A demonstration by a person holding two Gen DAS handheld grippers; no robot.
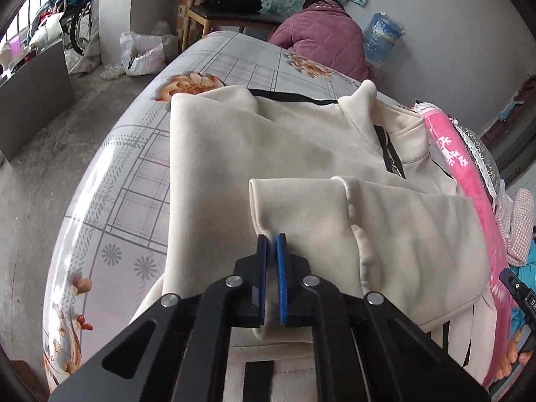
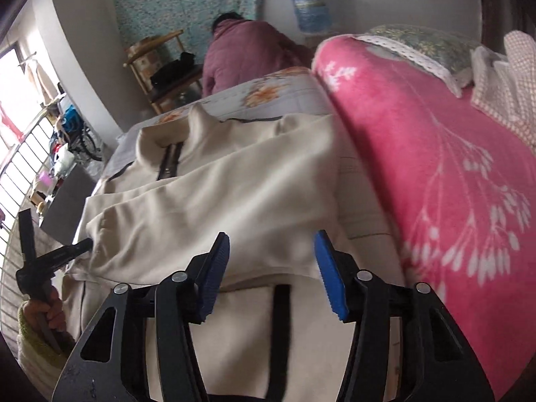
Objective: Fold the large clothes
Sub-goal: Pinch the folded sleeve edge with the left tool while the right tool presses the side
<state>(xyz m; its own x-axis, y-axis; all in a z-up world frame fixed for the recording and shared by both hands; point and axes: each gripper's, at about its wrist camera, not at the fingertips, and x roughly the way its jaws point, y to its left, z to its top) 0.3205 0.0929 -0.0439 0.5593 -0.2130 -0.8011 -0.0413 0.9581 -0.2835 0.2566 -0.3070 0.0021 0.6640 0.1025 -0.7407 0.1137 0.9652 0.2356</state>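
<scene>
The bed [image 1: 127, 181], under a grey checked sheet with orange flowers, carries everything; a pink blanket [image 2: 435, 167] with white sprigs covers the side toward the pillow [image 2: 418, 43]. The cream jacket [image 1: 268, 140] lies spread across the sheet, its far hem near the flowered far edge of the bed, its collar and dark zipper [image 1: 388, 154] toward the pink blanket, which the jacket's edge touches. One sleeve [image 1: 368, 221] is folded over the body of the jacket, cuff end pointing toward the bed's near side.

Beyond the far edge of the bed a person in a purple quilted coat [image 1: 321, 37] bends down, beside a wooden chair [image 1: 221, 16] and a large water bottle [image 1: 383, 38] against the wall.

The left tool [image 1: 272, 238] has its blue pads pressed together on the cuff corner of the folded sleeve, a thin fold of cream cloth pinched between them. The right tool [image 2: 271, 248] hangs over the jacket near the pink blanket with its jaws apart; the cloth lies below them and the pads do not press on it
</scene>
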